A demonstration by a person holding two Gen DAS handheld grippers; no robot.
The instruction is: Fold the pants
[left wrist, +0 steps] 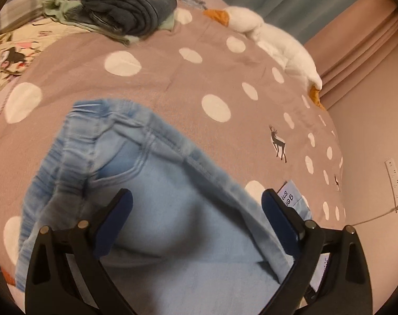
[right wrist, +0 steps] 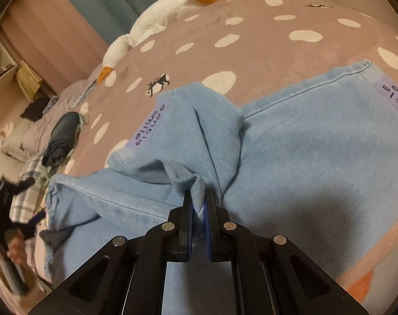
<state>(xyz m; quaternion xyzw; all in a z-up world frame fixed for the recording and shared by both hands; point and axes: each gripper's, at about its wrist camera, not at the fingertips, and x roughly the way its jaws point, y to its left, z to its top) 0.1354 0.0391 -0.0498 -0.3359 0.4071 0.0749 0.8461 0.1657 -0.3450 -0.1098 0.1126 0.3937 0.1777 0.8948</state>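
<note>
— Polka-dot bedspread (left wrist: pixel 172 78) underneath everything. What about the grippers?

— Right gripper (right wrist: pixel 199 204) pinches a raised fold of the pants (right wrist: pixel 304 144); left gripper (left wrist: pixel 196 210) hovers over the waistband, jaws wide apart.

— And the pants themselves?

— Flat on the spread in the right view, legs pointing toward one o'clock, waistband at eight.
</note>
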